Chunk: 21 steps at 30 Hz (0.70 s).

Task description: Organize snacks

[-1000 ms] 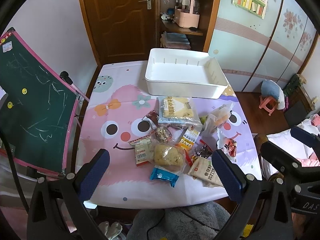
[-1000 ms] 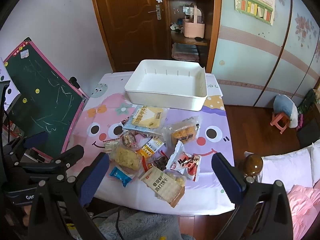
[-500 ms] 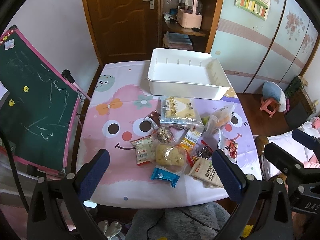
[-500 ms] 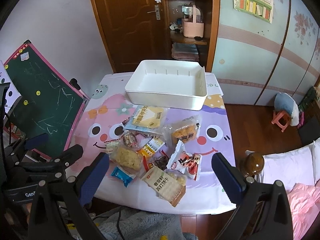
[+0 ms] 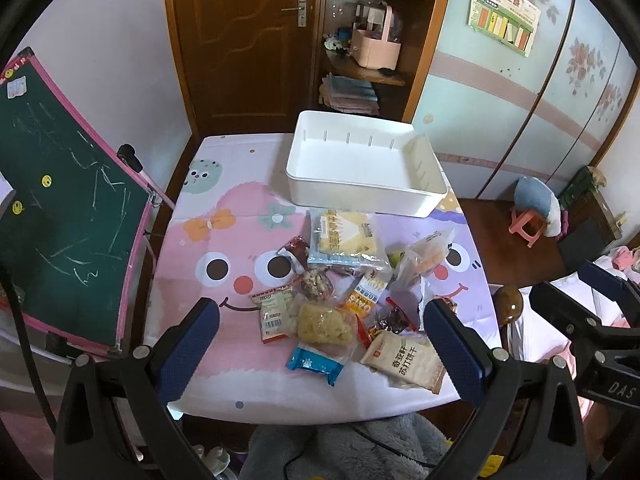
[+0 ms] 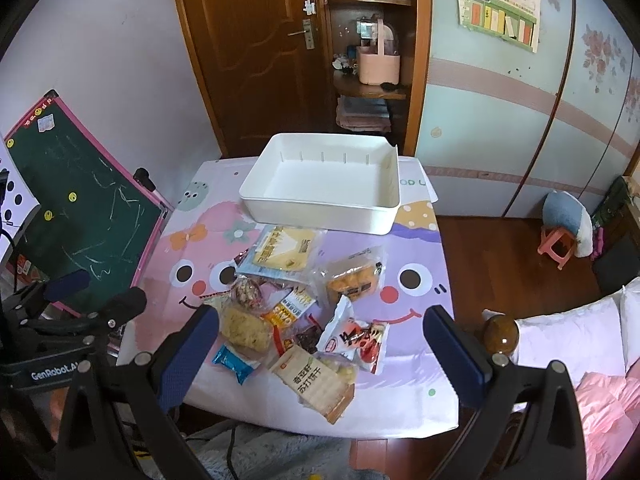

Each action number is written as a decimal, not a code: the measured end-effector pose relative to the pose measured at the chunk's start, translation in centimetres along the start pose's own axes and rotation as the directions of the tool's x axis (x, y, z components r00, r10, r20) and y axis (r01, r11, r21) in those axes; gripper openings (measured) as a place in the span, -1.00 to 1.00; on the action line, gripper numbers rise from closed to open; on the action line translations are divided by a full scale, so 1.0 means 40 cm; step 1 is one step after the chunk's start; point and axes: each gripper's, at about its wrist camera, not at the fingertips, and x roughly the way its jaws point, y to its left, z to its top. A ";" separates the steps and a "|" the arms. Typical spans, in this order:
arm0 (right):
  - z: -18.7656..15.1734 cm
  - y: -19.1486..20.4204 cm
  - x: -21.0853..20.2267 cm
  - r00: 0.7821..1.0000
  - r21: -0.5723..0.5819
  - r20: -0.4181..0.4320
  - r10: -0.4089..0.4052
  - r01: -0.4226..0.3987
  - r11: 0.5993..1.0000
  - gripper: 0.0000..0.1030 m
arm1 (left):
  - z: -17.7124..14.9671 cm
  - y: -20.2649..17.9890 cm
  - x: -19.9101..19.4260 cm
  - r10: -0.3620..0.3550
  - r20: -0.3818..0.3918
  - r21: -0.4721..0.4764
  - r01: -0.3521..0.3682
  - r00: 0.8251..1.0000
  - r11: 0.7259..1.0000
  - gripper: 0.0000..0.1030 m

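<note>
Both held above the near table edge, touching nothing: left gripper (image 5: 320, 344) spread wide and empty, right gripper (image 6: 320, 344) likewise wide and empty. Snack pile loose mid-table on the cartoon tablecloth (image 5: 208, 240): yellow cracker pack (image 5: 344, 236) just in front of the white bin (image 5: 360, 196), puffed rice cake bag (image 5: 324, 322), small blue wrapper (image 5: 316, 364) and soda cracker pack (image 6: 316, 380) nearest the edge, orange bread bag (image 6: 352, 280), red-and-white pouch (image 6: 356, 340). White bin at the far end, no snacks inside.
</note>
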 end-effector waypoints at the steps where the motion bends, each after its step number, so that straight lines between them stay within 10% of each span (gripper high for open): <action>1: 0.005 -0.005 -0.002 1.000 0.002 0.001 0.003 -0.003 1.000 0.99 | 0.002 -0.002 -0.003 0.003 0.001 -0.002 -0.003 1.000 1.000 0.97; 21: 0.048 -0.041 -0.005 1.000 0.009 -0.005 0.013 -0.013 1.000 0.99 | 0.075 -0.014 -0.030 0.028 0.012 0.020 -0.028 1.000 0.999 0.97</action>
